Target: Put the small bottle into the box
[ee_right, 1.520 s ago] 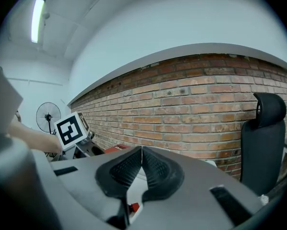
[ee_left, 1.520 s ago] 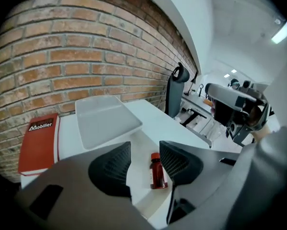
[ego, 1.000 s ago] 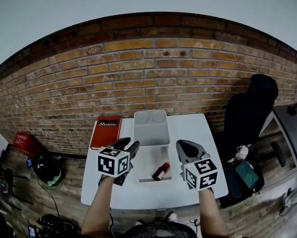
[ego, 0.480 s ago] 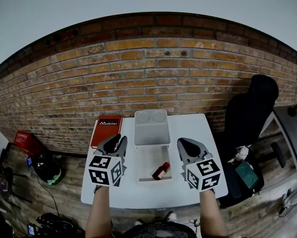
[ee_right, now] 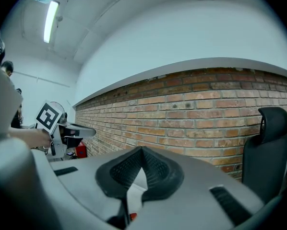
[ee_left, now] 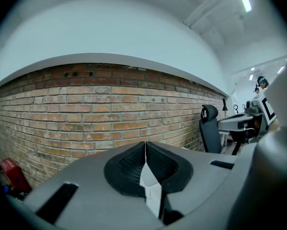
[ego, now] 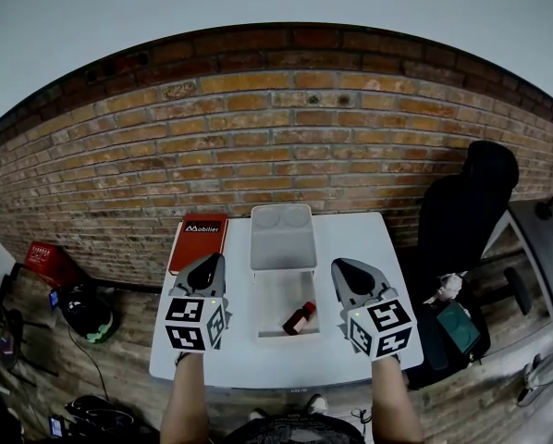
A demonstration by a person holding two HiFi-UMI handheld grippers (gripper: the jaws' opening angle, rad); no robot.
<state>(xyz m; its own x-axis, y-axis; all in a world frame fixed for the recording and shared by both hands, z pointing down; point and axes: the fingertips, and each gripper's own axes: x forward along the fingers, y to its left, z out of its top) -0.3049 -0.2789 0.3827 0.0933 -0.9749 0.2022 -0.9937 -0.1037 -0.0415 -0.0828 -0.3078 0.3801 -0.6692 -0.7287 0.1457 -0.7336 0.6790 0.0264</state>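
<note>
The small bottle (ego: 300, 319) is red with a darker end. It lies on its side, slanted, in the near right part of the open white box (ego: 270, 296). The box sits mid-counter (ego: 355, 239), its lid raised on the far side towards the brick wall (ego: 258, 146). Bare counter lies to the right of the box and along the near edge. A red folder (ego: 197, 243) fills the far left corner. The left claw (ego: 210, 261) has just closed, its jaws pressed together on nothing. The right claw (ego: 341, 266) is likewise pressed together and empty. The two claws flank the box, apart from it. One bottle, one box, one folder, two claws.
</note>
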